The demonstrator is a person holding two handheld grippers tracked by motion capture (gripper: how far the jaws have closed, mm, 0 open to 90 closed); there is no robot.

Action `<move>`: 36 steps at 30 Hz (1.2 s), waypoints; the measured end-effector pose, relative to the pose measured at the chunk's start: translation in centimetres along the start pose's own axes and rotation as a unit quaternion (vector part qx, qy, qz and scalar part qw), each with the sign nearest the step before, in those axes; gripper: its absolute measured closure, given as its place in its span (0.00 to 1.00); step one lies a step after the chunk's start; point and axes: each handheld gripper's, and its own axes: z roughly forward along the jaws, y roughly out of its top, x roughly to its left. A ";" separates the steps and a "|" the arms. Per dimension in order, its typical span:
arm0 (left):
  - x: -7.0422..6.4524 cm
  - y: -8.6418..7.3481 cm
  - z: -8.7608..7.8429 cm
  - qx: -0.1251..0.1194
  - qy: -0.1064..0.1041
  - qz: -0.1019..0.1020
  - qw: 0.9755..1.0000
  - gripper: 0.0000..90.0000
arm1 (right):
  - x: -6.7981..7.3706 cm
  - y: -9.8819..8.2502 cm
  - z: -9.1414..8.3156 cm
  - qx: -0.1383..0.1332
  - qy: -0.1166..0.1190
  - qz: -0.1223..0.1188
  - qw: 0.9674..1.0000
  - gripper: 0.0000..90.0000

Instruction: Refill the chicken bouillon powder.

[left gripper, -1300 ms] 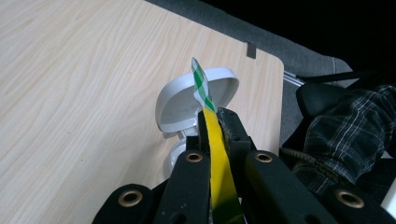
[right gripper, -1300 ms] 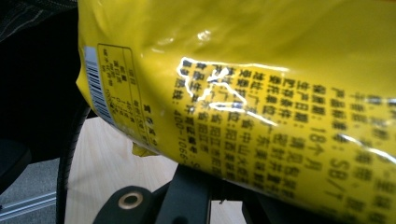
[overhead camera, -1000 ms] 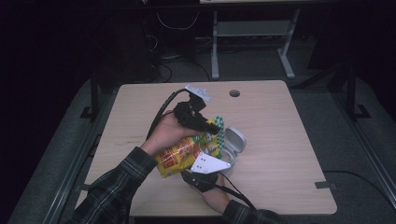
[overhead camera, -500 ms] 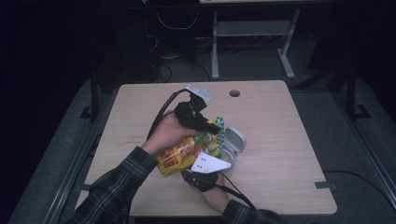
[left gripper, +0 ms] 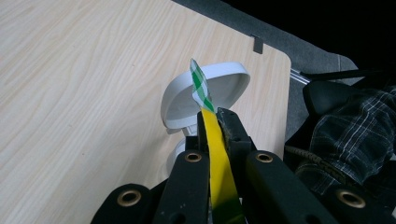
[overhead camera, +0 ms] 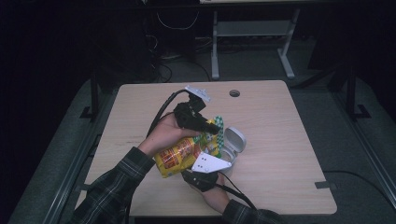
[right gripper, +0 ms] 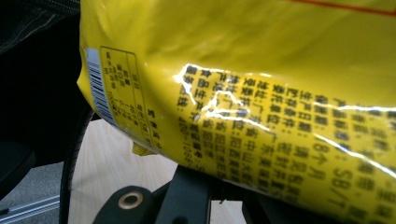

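Snack bag (overhead camera: 184, 154), yellow, is held above the counter (overhead camera: 280, 140) beside an open white container (overhead camera: 232, 144), its green-checked top edge pinched in the closed jaws of the left gripper (left gripper: 215, 126) and its lower end clamped by the right gripper (overhead camera: 205, 173).

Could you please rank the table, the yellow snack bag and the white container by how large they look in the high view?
1. Table, by far the largest.
2. Snack bag, partly hidden by the hands and grippers.
3. White container, with its lid open; it looks somewhat smaller than the bag, though the bag covers part of it.
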 end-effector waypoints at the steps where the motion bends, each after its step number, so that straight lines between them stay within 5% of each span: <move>1: 0.0 0.0 0.0 0.001 0.000 -0.001 1.000 0.99 | 0.0 0.0 0.0 -0.001 0.000 -0.003 1.000 1.00; 36: 0.3 0.6 0.9 0.037 -0.011 0.010 0.999 0.99 | 0.2 0.2 0.3 -0.007 -0.005 0.008 1.000 1.00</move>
